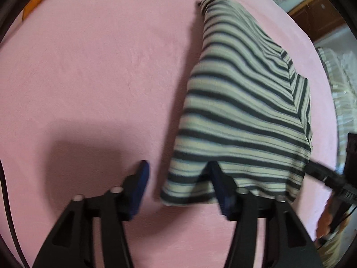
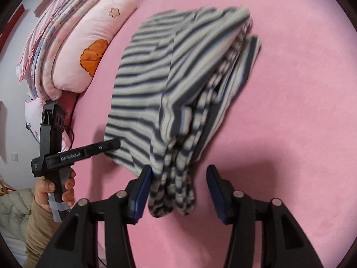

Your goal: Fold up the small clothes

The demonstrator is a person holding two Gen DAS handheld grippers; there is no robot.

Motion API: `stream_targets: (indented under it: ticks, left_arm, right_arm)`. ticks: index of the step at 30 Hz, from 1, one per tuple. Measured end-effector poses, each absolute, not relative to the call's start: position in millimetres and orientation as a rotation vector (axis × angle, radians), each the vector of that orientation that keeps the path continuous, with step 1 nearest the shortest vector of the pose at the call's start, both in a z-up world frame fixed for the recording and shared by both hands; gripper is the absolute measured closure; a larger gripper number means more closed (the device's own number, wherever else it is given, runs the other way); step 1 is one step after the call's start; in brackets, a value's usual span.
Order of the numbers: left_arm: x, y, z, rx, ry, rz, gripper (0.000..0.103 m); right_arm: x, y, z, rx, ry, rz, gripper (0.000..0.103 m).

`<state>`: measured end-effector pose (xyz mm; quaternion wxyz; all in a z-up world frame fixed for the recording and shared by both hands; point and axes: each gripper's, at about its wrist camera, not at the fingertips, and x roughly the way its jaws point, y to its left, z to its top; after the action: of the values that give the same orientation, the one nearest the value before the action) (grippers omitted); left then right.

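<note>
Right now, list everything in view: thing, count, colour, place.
garment: one, striped dark and cream, folded on the sheet, near end between the right jaws
sheet: one, pink, covers the bed under everything
pillow: one, pink with an orange print, at the bed's far left edge in the right view
quilts: a folded stack, pink and pastel, beside the pillow
left gripper: one, black with blue pads, open, at the garment's near corner
right gripper: one, black with blue pads, open, cloth lies between the pads
hand: one, holds the left gripper's handle, beige sleeve below
</note>
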<state>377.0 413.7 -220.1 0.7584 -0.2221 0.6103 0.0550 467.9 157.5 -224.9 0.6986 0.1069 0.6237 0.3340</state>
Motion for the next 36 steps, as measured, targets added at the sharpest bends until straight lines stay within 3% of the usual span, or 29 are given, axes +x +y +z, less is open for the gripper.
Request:
stream_targets:
  ticks: [3,5,14,25,27,28,29,30,33,36]
  left_arm:
    - [391,414,-198,-0.474,1.262,0.1,0.029]
    - [403,417,-188,-0.501,1.212,0.082,0.027]
    - [503,431,-198,-0.544,1.13,0.096,0.027]
    - [573,439,-230,-0.665,1.095,-0.019,0.027]
    - [589,432,-231,-0.639,1.084,-0.01,0.027]
    - [592,429,-231,-0.618,1.074,0.004,0.03]
    - [596,425,-229,-0.589,1.059,0.022,0.04]
    - [598,422,-226,-0.55,1.032,0.043,0.05]
    - [588,422,-216,-0.519,0.973,0.064,0.065]
    - [585,418,-216,-0.442,0.874,0.094,0.067]
  right_arm:
    - [487,150,-219,0.284,1.344,0.716,0.04]
    - [505,148,-220,0.323,1.327,0.702,0.039]
    - [583,136,-262,0.488,1.322,0.579,0.038]
    - [637,152,-290,0.662,1.274,0.696,0.037]
    - [640,158,-289,0.634,1.262,0.719,0.046]
    - [642,161,-287,0.6,1.252,0.736,0.063]
    - [642,164,-283,0.549,1.23,0.738,0.076]
    - [640,165,-281,0.519,1.213,0.736,0.077]
    - [625,167,-255,0.357,1.073,0.704,0.088]
    - [611,171,-239,0.229,0.942,0.648,0.091]
